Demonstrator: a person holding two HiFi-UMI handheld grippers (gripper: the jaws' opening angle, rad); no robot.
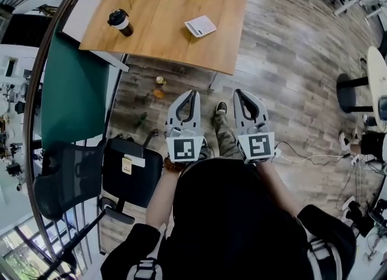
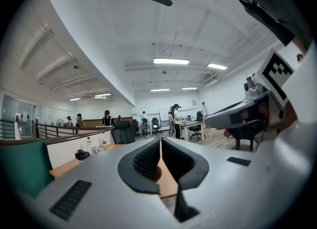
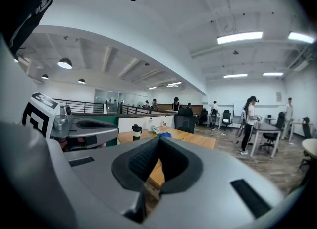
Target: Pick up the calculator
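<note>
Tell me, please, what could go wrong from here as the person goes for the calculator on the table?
The left gripper and right gripper are both shut and short of the table; unless one opens, it would likely only push the calculator.
The calculator lies flat, so jaws may scrape the table or slide it.
Small scraps on the floor near the table could be stepped on.
</note>
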